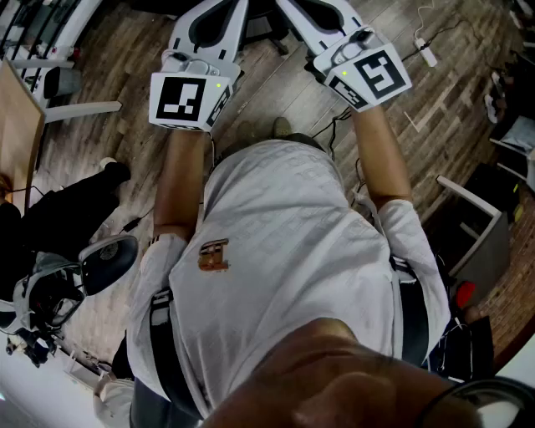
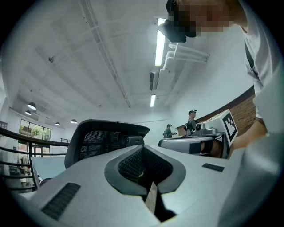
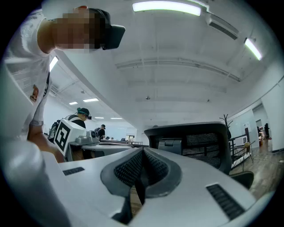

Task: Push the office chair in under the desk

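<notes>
The office chair has a black mesh back, which rises just beyond my left gripper. It also shows past my right gripper, as the same mesh back. In the head view both grippers are held out in front of the person's chest, side by side. The left gripper and the right gripper reach to the top edge. Both pairs of jaws are shut with nothing between them. Neither gripper touches the chair. Each gripper view shows the other gripper's marker cube.
A wooden desk corner lies at the far left, with a seated person in black and a chair armrest below it. A power strip and cables lie on the wood floor. A white frame stands to the right.
</notes>
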